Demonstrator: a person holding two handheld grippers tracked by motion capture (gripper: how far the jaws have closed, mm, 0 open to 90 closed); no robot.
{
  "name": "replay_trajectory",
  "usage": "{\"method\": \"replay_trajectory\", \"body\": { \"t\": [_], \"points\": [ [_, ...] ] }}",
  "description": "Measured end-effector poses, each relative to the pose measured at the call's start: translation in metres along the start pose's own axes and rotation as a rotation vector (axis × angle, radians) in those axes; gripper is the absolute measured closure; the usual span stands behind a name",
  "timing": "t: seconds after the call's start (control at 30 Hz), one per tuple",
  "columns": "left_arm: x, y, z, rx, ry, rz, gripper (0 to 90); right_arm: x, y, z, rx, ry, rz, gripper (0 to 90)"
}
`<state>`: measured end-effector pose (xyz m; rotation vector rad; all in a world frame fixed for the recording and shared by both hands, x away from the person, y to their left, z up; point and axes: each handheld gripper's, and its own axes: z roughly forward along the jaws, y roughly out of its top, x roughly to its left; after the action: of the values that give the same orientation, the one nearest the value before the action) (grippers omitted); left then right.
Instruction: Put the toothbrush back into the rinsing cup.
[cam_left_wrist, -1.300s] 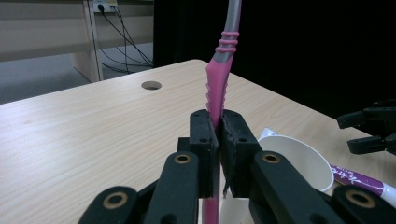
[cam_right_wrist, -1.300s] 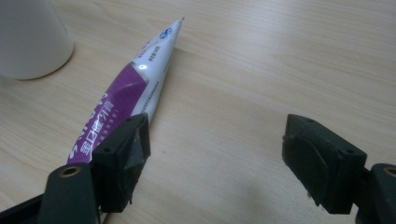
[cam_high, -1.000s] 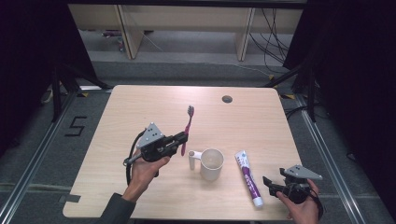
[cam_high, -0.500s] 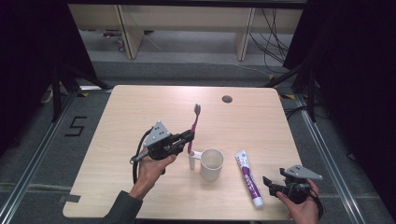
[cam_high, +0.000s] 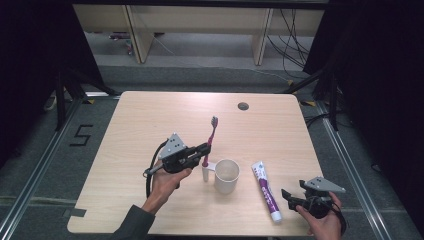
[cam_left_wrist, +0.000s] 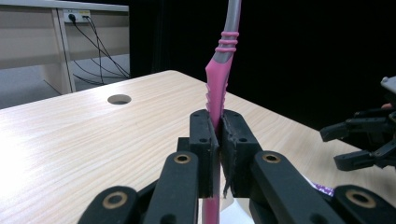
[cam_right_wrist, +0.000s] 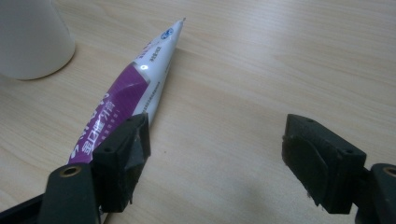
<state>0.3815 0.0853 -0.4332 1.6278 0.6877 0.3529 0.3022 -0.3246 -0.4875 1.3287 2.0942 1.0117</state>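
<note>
A pink and grey toothbrush (cam_high: 212, 134) stands nearly upright over the table, bristles at the top. My left gripper (cam_high: 205, 149) is shut on its pink handle, just left of a white mug (cam_high: 226, 176). Seen from the left gripper view, the toothbrush (cam_left_wrist: 219, 79) rises between the pads of the left gripper (cam_left_wrist: 219, 133). A purple and white toothpaste tube (cam_high: 266, 191) lies to the right of the mug. My right gripper (cam_high: 289, 197) rests open near the table's front right corner. In the right gripper view, the tube (cam_right_wrist: 126, 93) lies beside the left pad of the right gripper (cam_right_wrist: 215, 149), with bare table between the jaws.
The light wooden table (cam_high: 150, 120) has a round cable hole (cam_high: 243, 106) at the back. The mug (cam_right_wrist: 32, 37) is at the top left of the right gripper view. Shelving and cables stand beyond the far edge. Dark floor surrounds the table.
My left gripper has carried the toothbrush to the right, closer to the mug. The right gripper and the toothpaste tube have stayed where they were.
</note>
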Motion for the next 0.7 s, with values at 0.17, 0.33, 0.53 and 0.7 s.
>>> {"method": "replay_trajectory", "body": {
  "t": [0.17, 0.33, 0.53, 0.7],
  "points": [
    [0.0, -0.005, -0.001, 0.012, -0.002, 0.007, 83.1, 0.0, 0.0, 0.0, -0.002, 0.001, 0.002, 24.8],
    [0.001, -0.013, -0.004, 0.033, -0.004, 0.003, 82.9, 0.0, 0.0, 0.0, -0.001, -0.001, 0.0, 24.9],
    [0.001, -0.02, -0.007, 0.058, -0.006, 0.004, 82.8, 0.001, 0.0, 0.0, 0.001, 0.011, 0.013, 24.9],
    [0.0, -0.026, -0.009, 0.084, -0.017, 0.017, 82.5, 0.001, 0.0, 0.001, 0.008, -0.001, 0.017, 25.0]
  ]
}}
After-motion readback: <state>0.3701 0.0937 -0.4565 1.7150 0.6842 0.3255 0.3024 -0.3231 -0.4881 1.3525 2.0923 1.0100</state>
